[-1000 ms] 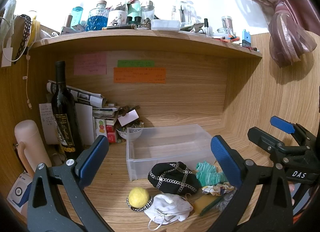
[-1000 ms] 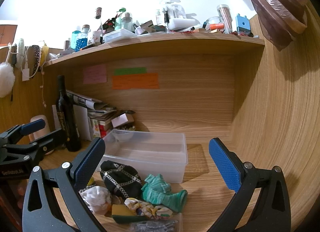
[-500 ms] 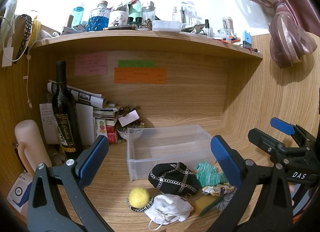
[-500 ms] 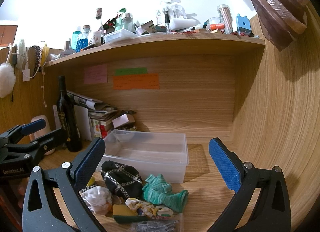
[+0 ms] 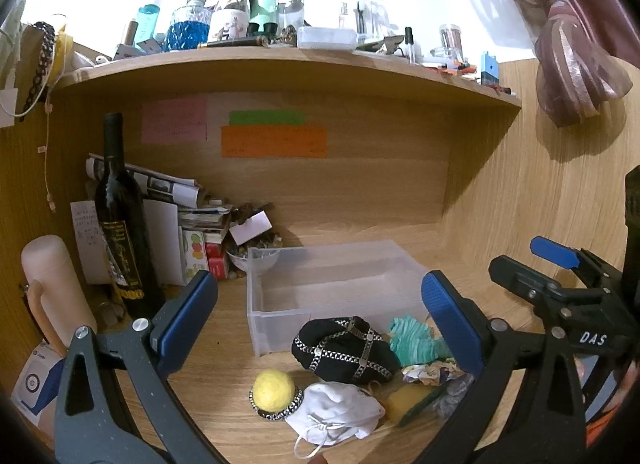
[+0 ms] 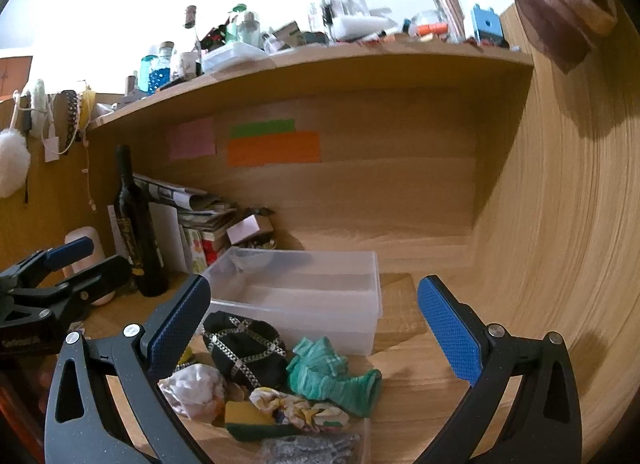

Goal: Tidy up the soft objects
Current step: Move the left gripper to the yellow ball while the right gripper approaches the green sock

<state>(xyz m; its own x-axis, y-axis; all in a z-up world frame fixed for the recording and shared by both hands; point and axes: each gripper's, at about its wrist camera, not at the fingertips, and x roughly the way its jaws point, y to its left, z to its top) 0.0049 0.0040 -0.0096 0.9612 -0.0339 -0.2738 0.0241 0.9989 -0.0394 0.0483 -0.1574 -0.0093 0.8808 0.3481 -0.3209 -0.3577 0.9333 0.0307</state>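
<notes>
A heap of soft things lies on the wooden desk in front of an empty clear plastic bin (image 5: 332, 284) (image 6: 304, 288). It holds a black cap with silver chains (image 5: 344, 350) (image 6: 242, 348), a teal sock (image 5: 414, 344) (image 6: 332, 374), a white face mask (image 5: 334, 414) (image 6: 196, 388), a yellow ball in a beaded ring (image 5: 274, 386), a yellow-green sponge (image 5: 408, 400) (image 6: 252, 422) and a patterned scrunchie (image 6: 300, 408). My left gripper (image 5: 320, 324) is open above the heap. My right gripper (image 6: 314, 332) is open above the cap and sock.
A dark wine bottle (image 5: 122, 232), a pale pink flask (image 5: 52, 296), papers and small boxes (image 5: 200, 240) stand at the back left. A cluttered shelf (image 5: 280, 60) runs overhead. The wooden side wall (image 6: 560, 244) is close on the right.
Both views have shifted only slightly. The heap, the bin and both open grippers stay as they were.
</notes>
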